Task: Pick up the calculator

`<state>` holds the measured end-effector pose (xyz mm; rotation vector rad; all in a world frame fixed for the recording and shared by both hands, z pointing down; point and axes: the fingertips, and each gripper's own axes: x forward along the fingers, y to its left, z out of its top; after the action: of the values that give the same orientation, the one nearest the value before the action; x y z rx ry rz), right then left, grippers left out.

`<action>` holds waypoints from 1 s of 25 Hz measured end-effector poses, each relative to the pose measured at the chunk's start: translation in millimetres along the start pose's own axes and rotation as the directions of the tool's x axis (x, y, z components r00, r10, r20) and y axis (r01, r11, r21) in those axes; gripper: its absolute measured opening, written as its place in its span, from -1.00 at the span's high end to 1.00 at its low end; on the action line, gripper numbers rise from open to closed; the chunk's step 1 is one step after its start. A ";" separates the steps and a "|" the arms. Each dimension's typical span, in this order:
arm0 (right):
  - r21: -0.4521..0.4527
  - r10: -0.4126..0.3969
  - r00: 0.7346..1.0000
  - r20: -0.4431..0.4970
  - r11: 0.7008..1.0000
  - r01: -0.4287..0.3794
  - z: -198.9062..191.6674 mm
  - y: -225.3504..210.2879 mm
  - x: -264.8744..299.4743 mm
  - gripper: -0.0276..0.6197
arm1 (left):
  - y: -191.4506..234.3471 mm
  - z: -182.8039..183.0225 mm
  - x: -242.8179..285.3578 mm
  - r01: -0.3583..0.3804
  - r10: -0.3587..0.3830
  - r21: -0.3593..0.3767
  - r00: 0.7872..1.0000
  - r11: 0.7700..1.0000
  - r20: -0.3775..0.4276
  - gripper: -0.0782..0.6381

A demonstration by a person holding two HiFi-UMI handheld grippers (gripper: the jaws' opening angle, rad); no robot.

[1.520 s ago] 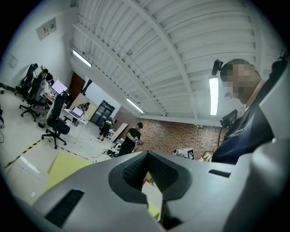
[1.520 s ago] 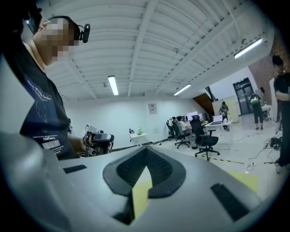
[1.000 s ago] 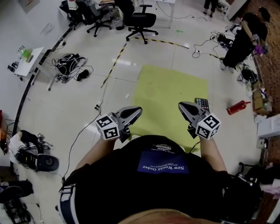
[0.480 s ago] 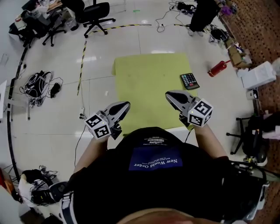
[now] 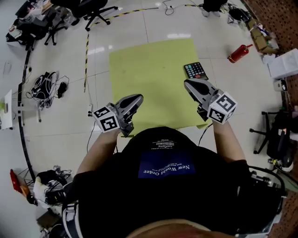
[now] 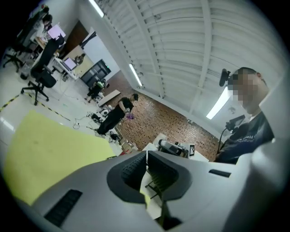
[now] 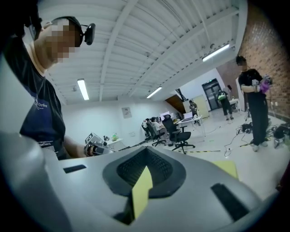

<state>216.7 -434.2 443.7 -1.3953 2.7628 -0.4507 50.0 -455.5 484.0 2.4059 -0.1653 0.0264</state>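
A dark calculator (image 5: pixel 195 70) with coloured keys lies flat on the right edge of a yellow-green floor mat (image 5: pixel 149 69). My right gripper (image 5: pixel 187 82) hovers just short of it, pointing toward it, jaws shut with nothing between them. My left gripper (image 5: pixel 138 97) is over the mat's near left part, well away from the calculator, also shut with nothing held. Both gripper views look level across the room. The left gripper view shows closed jaws (image 6: pixel 146 154) above the mat (image 6: pixel 45 145). The right gripper view shows closed jaws (image 7: pixel 146 152). Neither shows the calculator.
A red bottle-like canister (image 5: pixel 240 53) lies on the floor right of the mat, and a white box (image 5: pixel 283 65) beyond it. Office chairs (image 5: pixel 95 7) and a striped floor tape (image 5: pixel 86 51) are at the back left. Cables and a bag (image 5: pixel 46 88) lie at left.
The person has stepped closer to the mat. Both grippers have travelled forward over it, and the calculator now lies just ahead of the right gripper's tip. Both stayed shut.
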 end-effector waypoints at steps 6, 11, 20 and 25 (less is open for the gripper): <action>0.030 -0.082 0.994 0.070 0.996 0.080 -2.5 -87.7 -71.1 0.96 | 17.2 -57.1 127.1 0.032 -0.063 -0.201 0.987 0.979 -0.150 0.76; 0.082 -0.135 0.988 0.074 0.988 0.129 -26.0 -138.9 -119.6 0.96 | 28.4 -106.0 212.9 0.008 -0.107 -0.367 0.962 0.930 -0.250 0.76; 0.158 -0.142 0.988 0.061 0.979 0.131 -70.8 -171.8 -152.5 0.96 | 98.5 -171.3 287.6 -0.187 -0.052 -0.638 0.940 0.747 -0.337 0.37; 0.195 -0.138 0.989 0.050 0.973 0.126 -90.9 -174.2 -165.9 0.96 | 124.5 -187.0 309.0 -0.248 -0.018 -0.738 0.943 0.628 -0.332 0.32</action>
<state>440.7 -378.2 556.9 -1.5221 2.5105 -0.6454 345.7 -457.3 726.1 1.4797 -0.1453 0.3313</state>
